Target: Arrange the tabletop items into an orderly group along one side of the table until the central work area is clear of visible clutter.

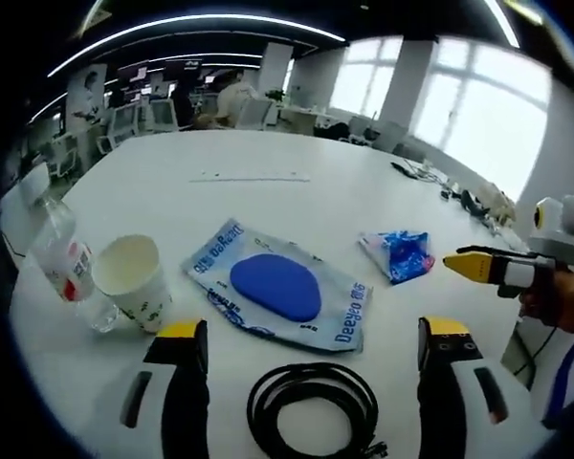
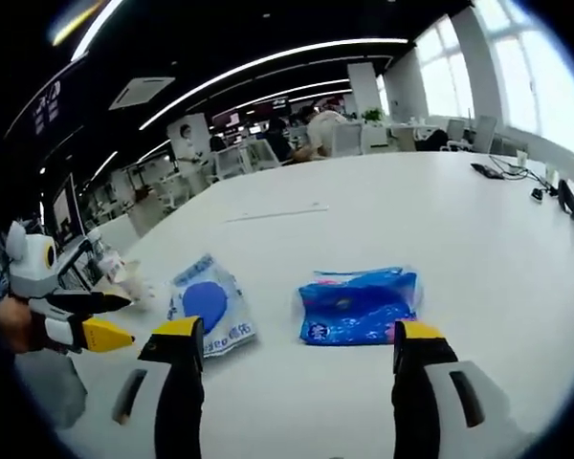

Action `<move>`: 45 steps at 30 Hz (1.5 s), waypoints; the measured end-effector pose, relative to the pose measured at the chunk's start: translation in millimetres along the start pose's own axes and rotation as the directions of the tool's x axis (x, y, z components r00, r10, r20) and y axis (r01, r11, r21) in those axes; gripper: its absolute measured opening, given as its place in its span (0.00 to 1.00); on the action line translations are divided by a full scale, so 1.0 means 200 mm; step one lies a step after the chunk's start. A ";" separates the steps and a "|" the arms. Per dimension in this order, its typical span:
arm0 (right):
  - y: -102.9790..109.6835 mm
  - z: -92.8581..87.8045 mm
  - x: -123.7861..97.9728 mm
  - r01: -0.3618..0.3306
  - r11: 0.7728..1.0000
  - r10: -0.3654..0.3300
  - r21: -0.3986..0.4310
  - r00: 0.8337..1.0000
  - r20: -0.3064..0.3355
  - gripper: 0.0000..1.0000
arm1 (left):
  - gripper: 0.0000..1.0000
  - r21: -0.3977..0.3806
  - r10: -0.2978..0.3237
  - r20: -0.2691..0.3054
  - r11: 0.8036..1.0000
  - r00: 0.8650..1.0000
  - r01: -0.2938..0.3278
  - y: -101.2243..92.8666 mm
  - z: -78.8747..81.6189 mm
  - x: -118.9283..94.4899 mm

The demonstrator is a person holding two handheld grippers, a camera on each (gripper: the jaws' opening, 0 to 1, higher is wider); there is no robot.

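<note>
On the white table (image 1: 268, 153) lie a clear packet holding a blue oval pad (image 1: 275, 285), a small blue wrapper (image 1: 399, 252), a coiled black cable (image 1: 313, 406), a white paper cup (image 1: 132, 279) and a clear plastic bottle (image 1: 62, 256). My left gripper (image 1: 314, 337) stands open just above the cable, short of the packet. The right gripper (image 1: 478, 265) enters from the right, held by a hand. In the right gripper view my right gripper (image 2: 292, 342) is open just short of the blue wrapper (image 2: 356, 306), with the packet (image 2: 209, 306) to its left and the left gripper (image 2: 110, 320) at the left edge.
A thin white strip (image 1: 251, 177) lies farther across the table. Dark cables and small items (image 1: 459, 196) sit near the far right edge. Office desks, chairs and a seated person (image 1: 231, 96) are beyond the table. Bright windows (image 1: 478, 115) line the right side.
</note>
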State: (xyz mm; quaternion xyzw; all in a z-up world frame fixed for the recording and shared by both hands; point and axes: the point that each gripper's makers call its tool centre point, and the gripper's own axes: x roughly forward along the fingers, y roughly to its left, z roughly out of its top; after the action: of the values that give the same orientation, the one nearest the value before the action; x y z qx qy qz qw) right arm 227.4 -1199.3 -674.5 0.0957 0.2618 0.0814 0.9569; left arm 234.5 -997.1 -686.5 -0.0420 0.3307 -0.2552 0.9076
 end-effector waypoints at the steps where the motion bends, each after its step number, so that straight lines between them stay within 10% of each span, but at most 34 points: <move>1: 0.01 0.00 0.00 0.000 1.000 0.000 -0.001 1.000 -0.002 0.79 | 0.87 -0.006 0.000 0.001 1.000 1.000 0.000 0.01 0.00 0.00; 19: 0.43 -0.13 0.09 -0.198 0.975 0.206 0.098 0.975 -0.081 0.58 | 0.81 -0.138 -0.001 -0.001 0.990 1.000 0.001 0.10 -0.07 -0.02; 29: 0.54 -0.32 0.16 -0.186 0.968 0.219 0.168 0.954 -0.205 0.53 | 0.80 -0.160 0.028 0.016 0.987 0.999 -0.025 0.15 -0.06 -0.05; 45: 0.60 -0.39 0.30 -0.111 0.911 0.214 0.397 0.950 -0.226 0.41 | 0.77 -0.193 0.076 0.009 0.979 0.997 -0.072 0.26 -0.13 -0.14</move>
State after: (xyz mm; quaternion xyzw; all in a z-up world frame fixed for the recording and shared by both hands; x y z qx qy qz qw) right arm 225.7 -1059.7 -741.7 0.2889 0.3888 0.1212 0.8664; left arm 222.2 -936.1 -702.2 -0.1193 0.3478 -0.1878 0.9108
